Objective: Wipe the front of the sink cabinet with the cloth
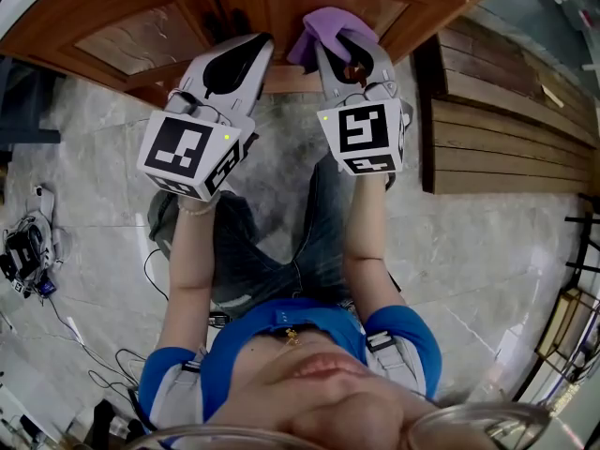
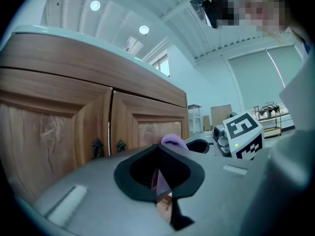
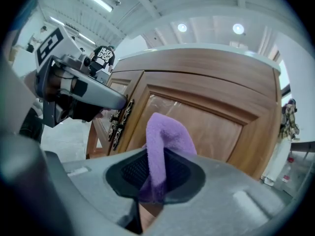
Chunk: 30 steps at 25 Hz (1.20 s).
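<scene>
The wooden sink cabinet (image 1: 141, 36) fills the top of the head view, its two doors closed. My right gripper (image 1: 339, 52) is shut on a purple cloth (image 1: 333, 28), which lies close against the lower part of the right door (image 3: 206, 127). In the right gripper view the cloth (image 3: 165, 141) sticks up out of the right gripper (image 3: 155, 181). My left gripper (image 1: 246, 47) hovers in front of the gap between the doors, jaws together and holding nothing. The dark door handles (image 2: 97, 147) sit just ahead of the left gripper (image 2: 160, 173).
A stack of dark wooden planks (image 1: 506, 129) lies on the floor to the right of the cabinet. Cables and a small device (image 1: 23, 251) lie on the grey stone floor at far left. The person's knees (image 1: 272, 242) are below the grippers.
</scene>
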Each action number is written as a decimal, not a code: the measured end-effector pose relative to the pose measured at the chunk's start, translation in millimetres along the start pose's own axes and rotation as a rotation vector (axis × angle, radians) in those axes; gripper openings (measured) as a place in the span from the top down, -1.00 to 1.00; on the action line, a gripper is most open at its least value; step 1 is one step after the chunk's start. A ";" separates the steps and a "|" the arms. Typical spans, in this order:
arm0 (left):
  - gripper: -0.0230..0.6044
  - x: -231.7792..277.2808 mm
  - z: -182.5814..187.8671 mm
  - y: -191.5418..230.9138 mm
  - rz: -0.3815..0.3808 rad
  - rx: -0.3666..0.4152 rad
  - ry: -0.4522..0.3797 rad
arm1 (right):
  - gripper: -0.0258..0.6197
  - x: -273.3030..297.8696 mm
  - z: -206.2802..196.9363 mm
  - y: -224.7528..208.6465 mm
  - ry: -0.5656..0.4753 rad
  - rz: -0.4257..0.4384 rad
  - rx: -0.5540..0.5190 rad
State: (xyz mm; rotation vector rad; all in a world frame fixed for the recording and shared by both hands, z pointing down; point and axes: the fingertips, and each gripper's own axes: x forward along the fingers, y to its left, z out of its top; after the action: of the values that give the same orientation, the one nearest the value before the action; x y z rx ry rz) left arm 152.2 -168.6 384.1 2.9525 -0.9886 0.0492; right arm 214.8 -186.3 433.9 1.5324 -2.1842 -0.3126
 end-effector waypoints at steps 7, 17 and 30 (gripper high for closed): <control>0.93 4.6 -0.4 -4.4 -0.016 0.002 0.005 | 0.72 -11.8 -12.7 -19.7 0.033 -0.047 -0.002; 0.93 7.7 -1.6 -11.8 -0.031 0.009 0.009 | 0.72 -35.7 -37.1 -55.6 0.076 -0.124 0.016; 0.93 8.5 -0.4 -14.2 -0.033 0.014 0.009 | 0.72 -51.5 -53.8 -73.1 0.091 -0.163 0.045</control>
State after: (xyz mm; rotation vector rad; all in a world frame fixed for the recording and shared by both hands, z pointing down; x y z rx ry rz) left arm 167.6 -162.4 384.7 2.9774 -0.9414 0.0689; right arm 315.9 -160.5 437.4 1.7194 -2.0136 -0.2413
